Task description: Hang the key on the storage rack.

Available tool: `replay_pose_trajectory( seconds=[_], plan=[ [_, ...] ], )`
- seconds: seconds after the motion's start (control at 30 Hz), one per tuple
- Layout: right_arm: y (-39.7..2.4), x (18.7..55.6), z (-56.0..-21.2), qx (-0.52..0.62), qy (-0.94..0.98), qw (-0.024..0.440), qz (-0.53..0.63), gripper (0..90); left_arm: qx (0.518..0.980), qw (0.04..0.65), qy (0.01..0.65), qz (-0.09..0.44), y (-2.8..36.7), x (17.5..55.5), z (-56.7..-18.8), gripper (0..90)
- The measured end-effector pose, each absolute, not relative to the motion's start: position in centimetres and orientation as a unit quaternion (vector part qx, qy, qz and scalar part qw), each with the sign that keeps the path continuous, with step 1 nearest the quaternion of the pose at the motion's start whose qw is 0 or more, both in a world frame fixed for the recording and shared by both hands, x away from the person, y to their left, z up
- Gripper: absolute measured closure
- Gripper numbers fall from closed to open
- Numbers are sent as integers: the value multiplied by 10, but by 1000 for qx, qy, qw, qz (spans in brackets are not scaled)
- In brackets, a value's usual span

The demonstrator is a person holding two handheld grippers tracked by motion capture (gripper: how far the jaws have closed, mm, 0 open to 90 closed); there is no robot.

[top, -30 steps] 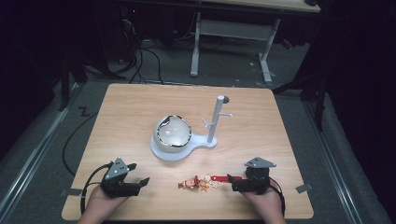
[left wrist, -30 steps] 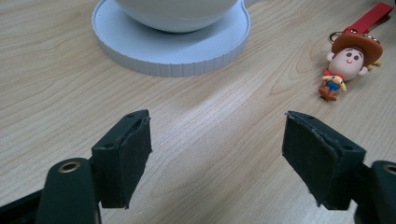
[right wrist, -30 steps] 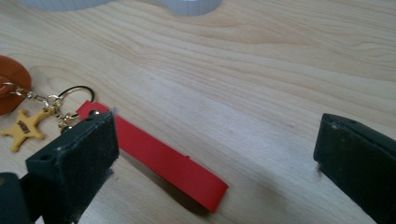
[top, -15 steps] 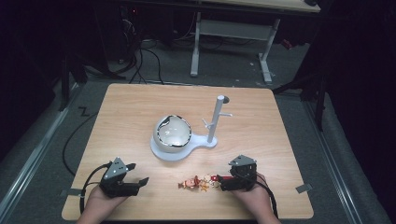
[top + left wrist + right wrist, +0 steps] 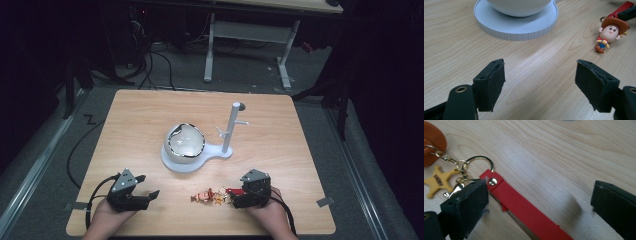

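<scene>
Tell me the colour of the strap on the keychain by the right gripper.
Red. The strap shows best in the right gripper view, with a gold-coloured stud at its end.

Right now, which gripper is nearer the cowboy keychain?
Right. The right gripper is at the cowboy keychain, its open jaws straddling the red strap. The left gripper rests open, well off to the keychain's left, with bare table between.

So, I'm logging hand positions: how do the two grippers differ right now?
The left gripper rests near the table's front left with bare wood between its jaws; the right gripper sits front right, its jaws straddling the keychain's red strap. The left is apart from the cowboy figure; the right is right beside it. Both are open and held low over the table.
</scene>
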State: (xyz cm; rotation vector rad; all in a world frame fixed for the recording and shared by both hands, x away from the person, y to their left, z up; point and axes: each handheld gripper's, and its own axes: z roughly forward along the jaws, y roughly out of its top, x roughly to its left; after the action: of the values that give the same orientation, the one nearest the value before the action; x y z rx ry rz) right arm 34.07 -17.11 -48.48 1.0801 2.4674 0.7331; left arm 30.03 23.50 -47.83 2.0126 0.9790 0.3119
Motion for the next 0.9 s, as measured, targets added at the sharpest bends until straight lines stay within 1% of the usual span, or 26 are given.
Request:
replay_pose_trajectory(
  seconds=[0.3,0.5,0.9],
  plan=[
    [-162,325,-485,359,881,156,266,16,805,428,391,122,235,301,-479,245],
    [-163,324,-482,360,879,156,269,17,804,429,393,127,236,300,-478,244],
    [-179,330,-476,394,860,148,288,78,802,433,391,128,236,302,-477,244]
  ],
)
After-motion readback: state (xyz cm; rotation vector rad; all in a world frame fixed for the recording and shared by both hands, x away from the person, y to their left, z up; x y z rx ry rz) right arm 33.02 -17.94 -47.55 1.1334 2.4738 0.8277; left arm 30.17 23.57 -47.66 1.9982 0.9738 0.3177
